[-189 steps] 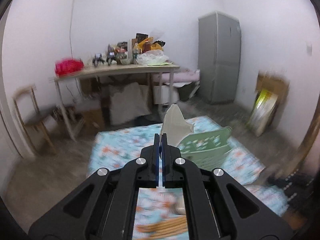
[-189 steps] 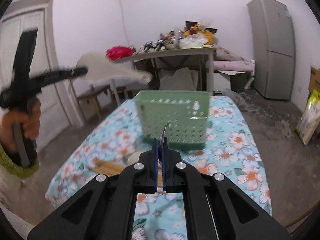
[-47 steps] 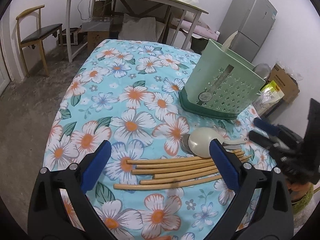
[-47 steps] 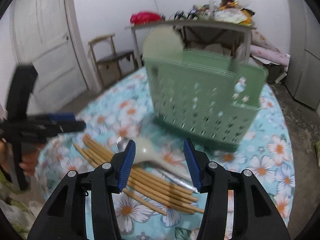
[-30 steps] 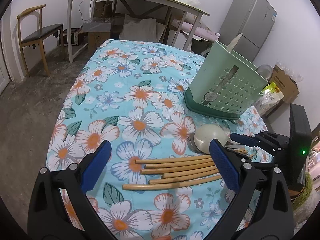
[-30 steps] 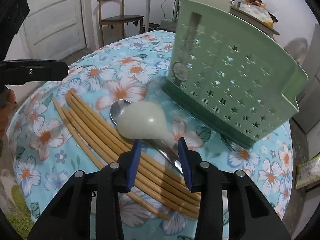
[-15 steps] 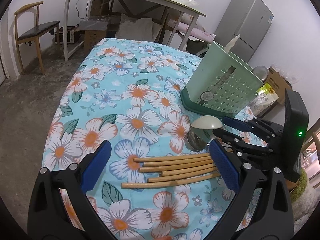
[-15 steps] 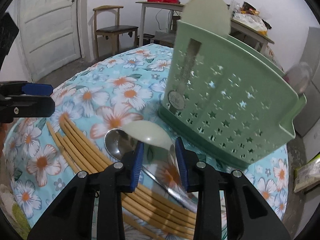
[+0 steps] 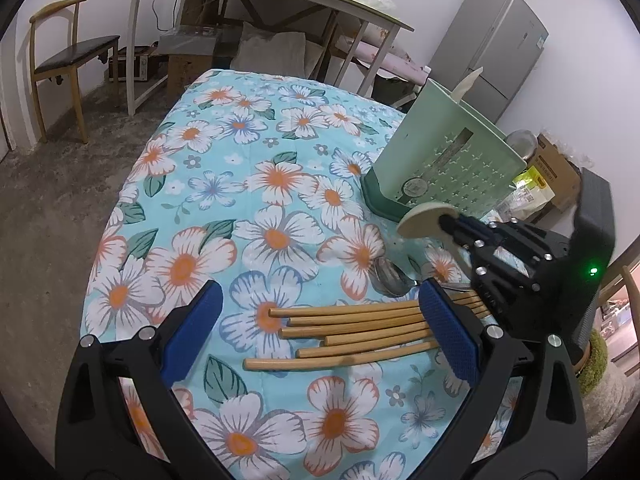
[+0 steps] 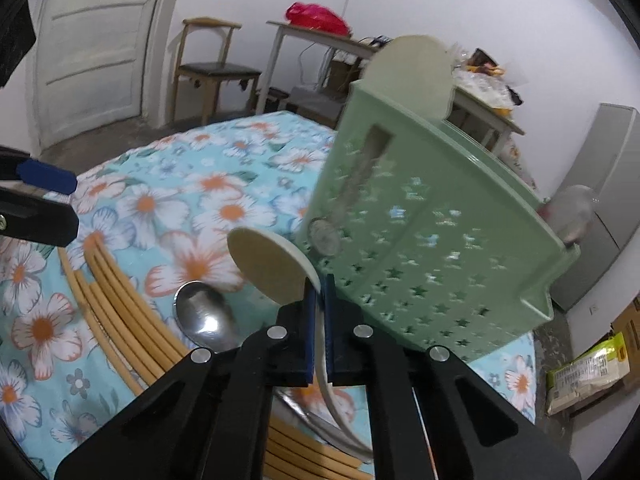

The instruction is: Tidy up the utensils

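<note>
A floral-clothed counter [image 9: 248,184]: the right tool [image 10: 317,300] has just clamped the cream spoon [image 10: 272,266], lifted toward the green holder [image 10: 436,248]; the left tool [image 9: 320,320] hangs apart.

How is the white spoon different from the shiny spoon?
The white spoon is cream and dull; the metal spoon is silver and mirror-bright. The white spoon is pinched in the right gripper and lifted off the cloth; the metal spoon lies flat on the cloth beside the chopsticks, with nothing holding it. The white spoon's bowl looks bigger and rounder. Both are spoons not yet in the green holder.
</note>
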